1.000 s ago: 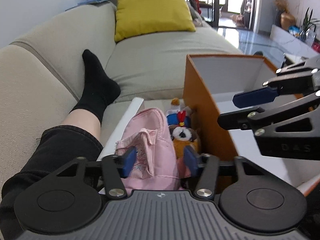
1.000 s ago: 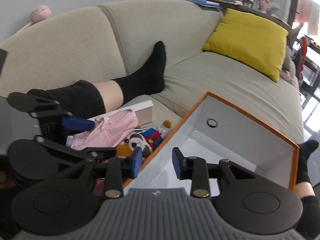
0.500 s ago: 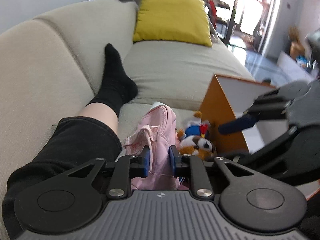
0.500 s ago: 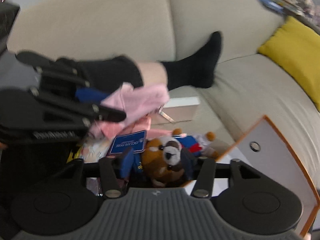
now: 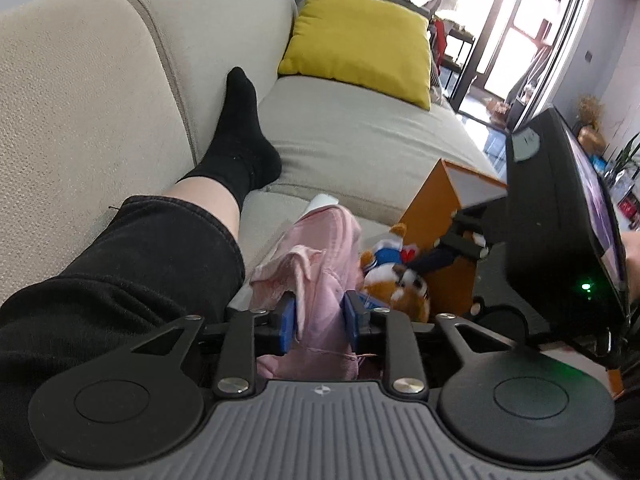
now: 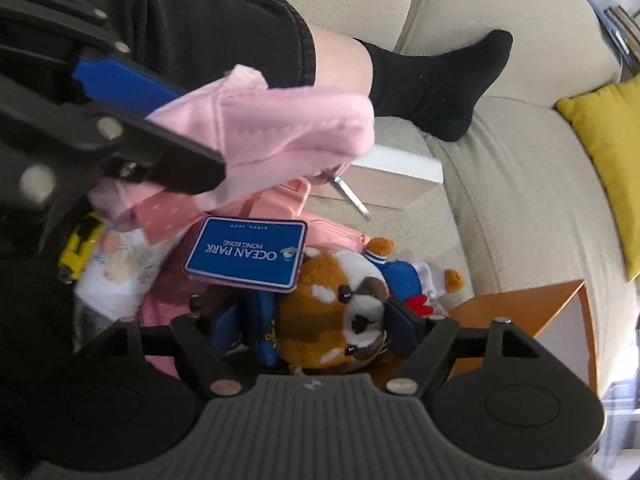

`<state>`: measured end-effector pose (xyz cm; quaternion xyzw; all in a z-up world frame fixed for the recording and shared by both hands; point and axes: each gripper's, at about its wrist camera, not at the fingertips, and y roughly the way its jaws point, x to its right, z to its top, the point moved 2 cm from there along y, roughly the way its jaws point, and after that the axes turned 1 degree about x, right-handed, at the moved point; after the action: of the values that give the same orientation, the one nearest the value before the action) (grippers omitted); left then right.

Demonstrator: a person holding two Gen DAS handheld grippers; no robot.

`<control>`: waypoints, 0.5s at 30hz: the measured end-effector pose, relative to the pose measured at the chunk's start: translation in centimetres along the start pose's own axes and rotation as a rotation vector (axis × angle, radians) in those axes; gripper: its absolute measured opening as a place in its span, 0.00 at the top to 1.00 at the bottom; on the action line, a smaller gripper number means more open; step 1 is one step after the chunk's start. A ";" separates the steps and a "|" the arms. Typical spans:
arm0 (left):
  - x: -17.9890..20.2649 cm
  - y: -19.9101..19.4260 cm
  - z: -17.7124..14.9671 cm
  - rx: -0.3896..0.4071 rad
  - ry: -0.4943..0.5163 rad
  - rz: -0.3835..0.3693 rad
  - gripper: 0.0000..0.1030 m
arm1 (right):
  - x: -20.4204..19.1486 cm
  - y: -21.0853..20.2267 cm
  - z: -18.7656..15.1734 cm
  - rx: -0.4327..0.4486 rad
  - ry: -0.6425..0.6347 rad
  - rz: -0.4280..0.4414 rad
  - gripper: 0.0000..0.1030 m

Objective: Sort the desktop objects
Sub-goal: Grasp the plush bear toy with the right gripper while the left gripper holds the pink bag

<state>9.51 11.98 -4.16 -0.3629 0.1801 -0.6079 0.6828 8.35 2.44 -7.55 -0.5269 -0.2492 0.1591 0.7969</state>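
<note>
A pink fabric bag (image 5: 324, 248) hangs lifted between the blue pads of my left gripper (image 5: 320, 318). The pads still press its cloth while the jaws are opening. The right wrist view shows this bag (image 6: 280, 120) held above the pile by the left gripper (image 6: 198, 130). Pointing steeply down, my right gripper (image 6: 314, 324) straddles the head of a brown-and-white plush toy (image 6: 332, 312). Its jaws are opening wide and do not squeeze the plush. In the left wrist view the plush (image 5: 396, 280) lies beside the orange box (image 5: 432, 208), with the right gripper (image 5: 444, 240) over it.
A blue Ocean Park tag (image 6: 246, 254), a yellow toy car (image 6: 80, 244), a white printed packet (image 6: 116, 272) and a white box (image 6: 396, 176) lie in the pile on the sofa. A person's leg (image 5: 160, 248) stretches along the left. A yellow pillow (image 5: 360, 40) sits farther back.
My left gripper closed on the pink bag and raised it, then widened slightly. My right gripper swung from above the orange box down over the plush, rolling and spreading its jaws.
</note>
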 end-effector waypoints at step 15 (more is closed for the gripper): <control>-0.4 -2.0 -0.2 0.057 -0.039 -0.017 0.79 | -1.0 -4.0 -1.0 0.090 -0.035 -0.047 0.39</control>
<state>7.92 12.29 -2.94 -0.3568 0.1461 -0.6115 0.6910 8.05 -0.41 -4.41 -0.4818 -0.2681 0.1606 0.8187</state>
